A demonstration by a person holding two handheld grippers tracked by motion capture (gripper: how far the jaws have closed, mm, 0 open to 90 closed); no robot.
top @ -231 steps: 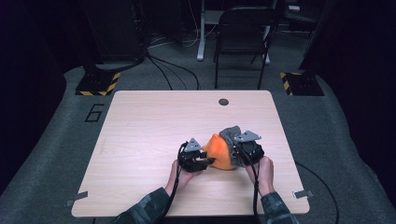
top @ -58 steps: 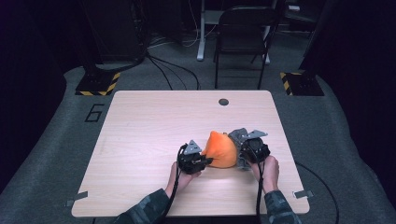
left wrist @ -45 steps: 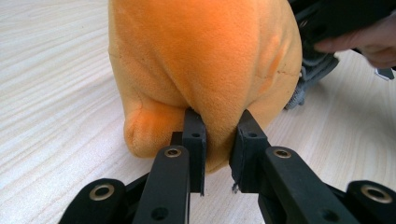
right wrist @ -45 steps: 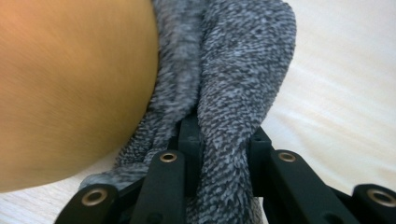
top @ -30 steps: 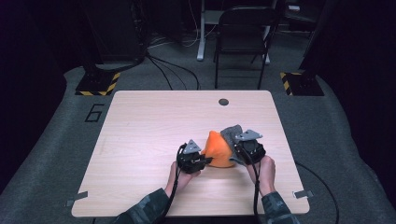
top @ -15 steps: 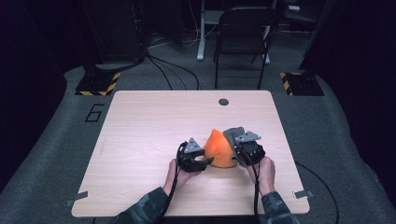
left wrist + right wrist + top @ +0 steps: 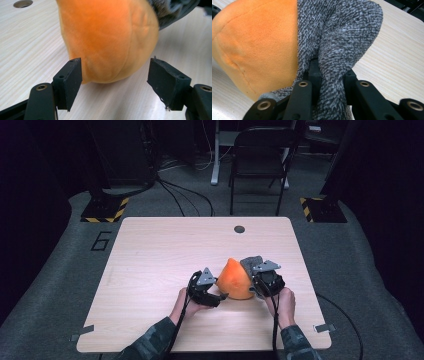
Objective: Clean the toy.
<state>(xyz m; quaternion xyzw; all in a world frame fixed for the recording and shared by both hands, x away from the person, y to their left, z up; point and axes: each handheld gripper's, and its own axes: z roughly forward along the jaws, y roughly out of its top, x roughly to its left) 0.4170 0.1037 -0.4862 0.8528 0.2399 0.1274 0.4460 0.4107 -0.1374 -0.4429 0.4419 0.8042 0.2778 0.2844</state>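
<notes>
Orange plush (image 7: 234, 279); speckled grey knit cloth (image 7: 337, 37); pale wood table (image 7: 160, 255).

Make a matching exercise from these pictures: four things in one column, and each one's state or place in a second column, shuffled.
Things:
1. left gripper
2. right gripper
3. orange plush toy
4. round hole

States or places:
A. near the table's far edge
B. jaws apart, just been opening, pads clear of the plush
C. clamped on the grey knitted fabric
D. resting on the table between the two grippers

Pairs: 1-B, 2-C, 3-D, 4-A
</notes>
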